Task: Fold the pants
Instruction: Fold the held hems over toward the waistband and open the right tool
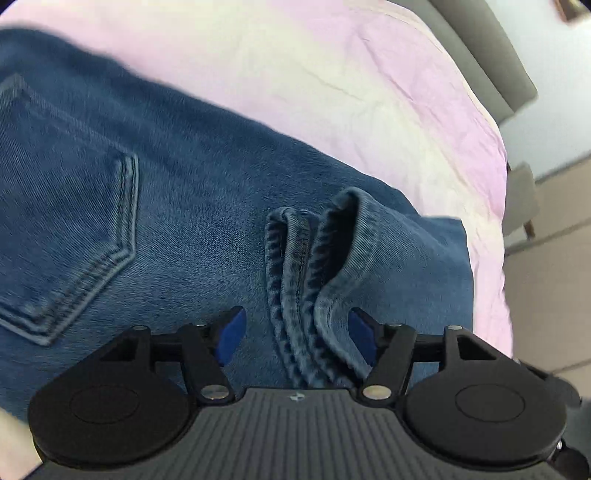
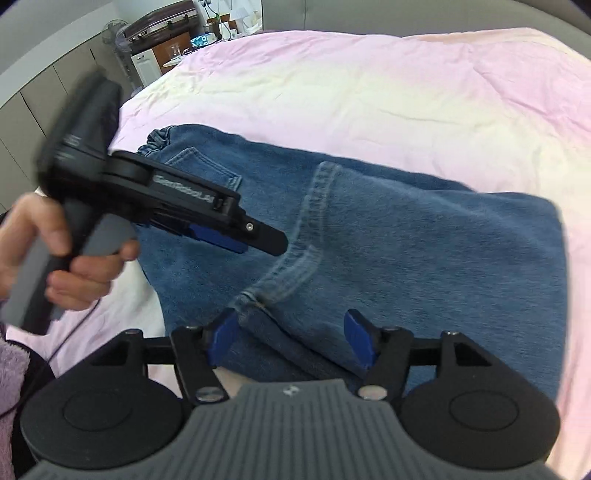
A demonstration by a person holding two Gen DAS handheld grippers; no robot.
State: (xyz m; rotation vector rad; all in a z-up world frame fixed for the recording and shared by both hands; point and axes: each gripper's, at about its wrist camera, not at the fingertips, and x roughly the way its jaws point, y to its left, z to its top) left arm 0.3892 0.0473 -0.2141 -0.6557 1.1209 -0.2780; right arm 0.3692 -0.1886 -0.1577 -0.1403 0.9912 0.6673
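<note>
Bed [image 2: 369, 81] fills most of both pictures, with a pink and cream cover that has soft wrinkles. Blue jeans [image 2: 406, 236] lie flat on the bed, folded over, and they reach right up under both cameras. A back pocket [image 1: 66, 206] with pale stitching shows on the jeans in the left wrist view. The stretchy waist end [image 2: 157, 142] of the jeans points toward the far side of the bed. The left tongs [image 1: 297, 338] point down at the jeans with the blue pads wide apart. A bunched hem [image 1: 314, 280] of the jeans stands up between the pads, and the pads do not squeeze it. The right tongs [image 2: 291, 339] also point down with the pads apart, over a thick seam [image 2: 295, 258], and they grip nothing. In the right wrist view a hand [image 2: 48, 254] wraps its fingers around the grey handle of the left tongs, which slant down over the jeans. That hand and the top of its tool look blurry. A fuzzy purple sleeve [image 2: 13, 373] is cut off at the edge. Far away, a fan [image 2: 116, 35] and some furniture are small and hard to make out.
</note>
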